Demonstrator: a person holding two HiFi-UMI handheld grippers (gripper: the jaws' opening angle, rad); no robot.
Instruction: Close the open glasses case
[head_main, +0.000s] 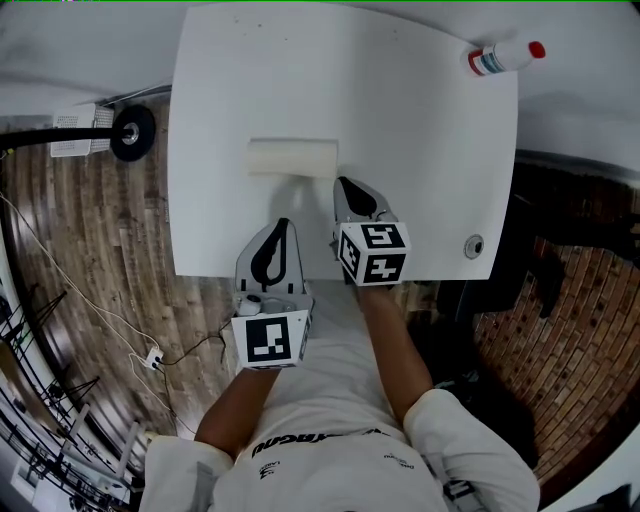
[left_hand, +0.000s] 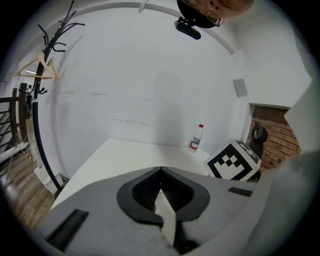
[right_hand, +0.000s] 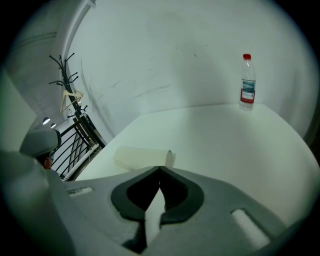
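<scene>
Two grippers: left gripper (head_main: 283, 226) and right gripper (head_main: 341, 184) — I read both pinched together, empty.
Glasses case (head_main: 292, 158): mid-table, just beyond right gripper.
Table (head_main: 420, 150): white, bottle (head_main: 503, 57) at far right corner.
Room: wood floor (head_main: 90, 230) left, brick (head_main: 570, 310) right.

The glasses case (head_main: 292, 158), lying just ahead of the right gripper (head_main: 343, 184), is showing plain cream against the white table (head_main: 420, 130). This gripper and the left gripper (head_main: 282, 224) are showing grey bodies with black pads (right_hand: 175, 192). Each cube (head_main: 373, 252) is carrying black-and-white square markers. Far ahead to the right, the bottle (head_main: 503, 56) is showing a red cap and a bluish label.
</scene>
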